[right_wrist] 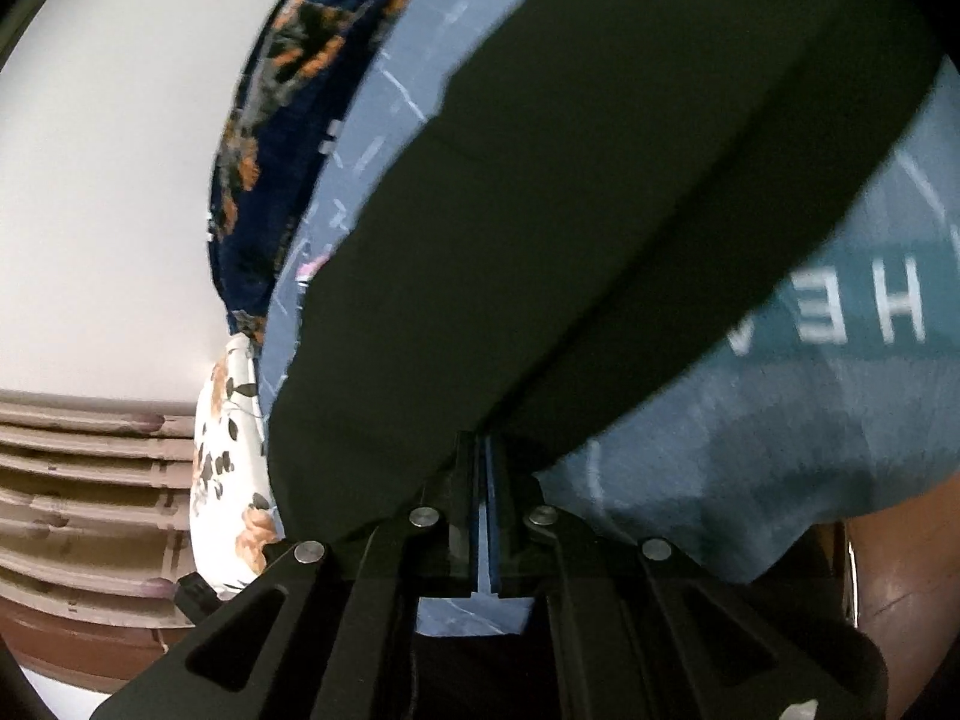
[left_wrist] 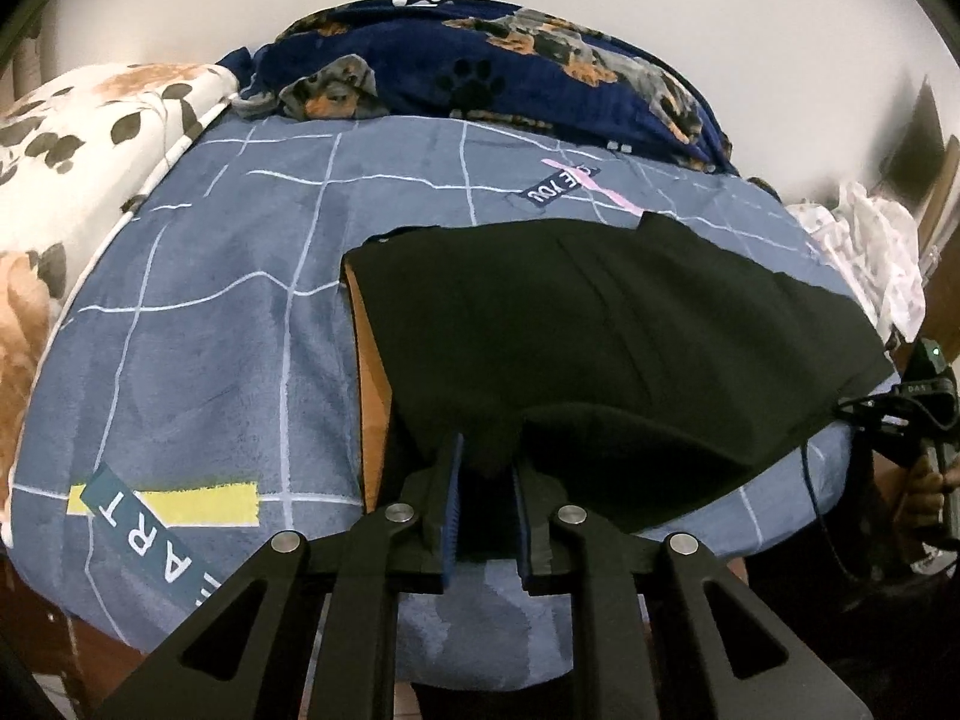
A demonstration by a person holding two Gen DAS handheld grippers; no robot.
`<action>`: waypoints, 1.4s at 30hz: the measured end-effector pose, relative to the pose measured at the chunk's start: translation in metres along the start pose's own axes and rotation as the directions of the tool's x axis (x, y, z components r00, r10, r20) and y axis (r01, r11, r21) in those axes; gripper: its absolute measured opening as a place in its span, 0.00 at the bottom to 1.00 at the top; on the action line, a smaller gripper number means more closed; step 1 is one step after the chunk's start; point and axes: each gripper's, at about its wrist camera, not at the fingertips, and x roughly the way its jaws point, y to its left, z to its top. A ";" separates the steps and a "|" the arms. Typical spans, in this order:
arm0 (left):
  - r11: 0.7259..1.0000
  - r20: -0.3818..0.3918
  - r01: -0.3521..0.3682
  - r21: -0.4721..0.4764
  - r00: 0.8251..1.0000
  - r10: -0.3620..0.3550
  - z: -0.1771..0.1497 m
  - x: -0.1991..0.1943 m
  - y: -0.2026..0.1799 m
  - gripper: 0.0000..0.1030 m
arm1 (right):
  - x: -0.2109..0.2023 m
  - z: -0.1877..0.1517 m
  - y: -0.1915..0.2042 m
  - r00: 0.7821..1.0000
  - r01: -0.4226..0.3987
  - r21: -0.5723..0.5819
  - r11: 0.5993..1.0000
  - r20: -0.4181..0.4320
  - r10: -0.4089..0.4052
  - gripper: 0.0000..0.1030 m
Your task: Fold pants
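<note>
The black pants (left_wrist: 600, 330) lie folded on the blue blanket (left_wrist: 210, 330), with an orange strip of lining along their left edge. My left gripper (left_wrist: 486, 462) has its blue-padded fingers around a bunched near edge of the pants, with a gap between the pads. My right gripper (right_wrist: 482, 450) is shut on the pants (right_wrist: 570, 210) at their near edge; the view is tilted and blurred. The right gripper's handle and the hand on it show at the far right of the left wrist view (left_wrist: 924, 420).
A navy dog-print blanket (left_wrist: 510, 72) lies bunched along the far side by the wall. A white floral quilt (left_wrist: 90, 150) lies at the left. White crumpled cloth (left_wrist: 870, 246) sits at the right edge. A ribbed panel (right_wrist: 78, 480) is beyond the bed's end.
</note>
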 end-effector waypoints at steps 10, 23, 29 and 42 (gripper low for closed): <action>0.992 0.005 -0.122 -0.026 0.993 0.122 -0.010 -0.015 0.019 0.41 | 0.002 -0.002 0.000 1.000 -0.019 -0.015 1.000 -0.002 0.019 0.03; 0.998 0.130 -0.058 0.020 0.990 0.055 0.037 -0.023 -0.043 0.41 | 0.003 -0.002 -0.012 0.994 -0.111 0.020 0.994 0.002 0.111 0.04; 0.991 -0.059 0.011 0.135 0.998 -0.003 0.019 0.046 -0.084 0.41 | -0.032 0.015 -0.020 0.987 -0.129 0.013 0.992 0.097 0.127 0.07; 0.998 -0.075 0.007 0.067 0.997 -0.002 0.012 0.054 -0.073 0.42 | -0.126 0.111 -0.109 0.914 -0.154 0.164 0.974 0.398 0.077 0.31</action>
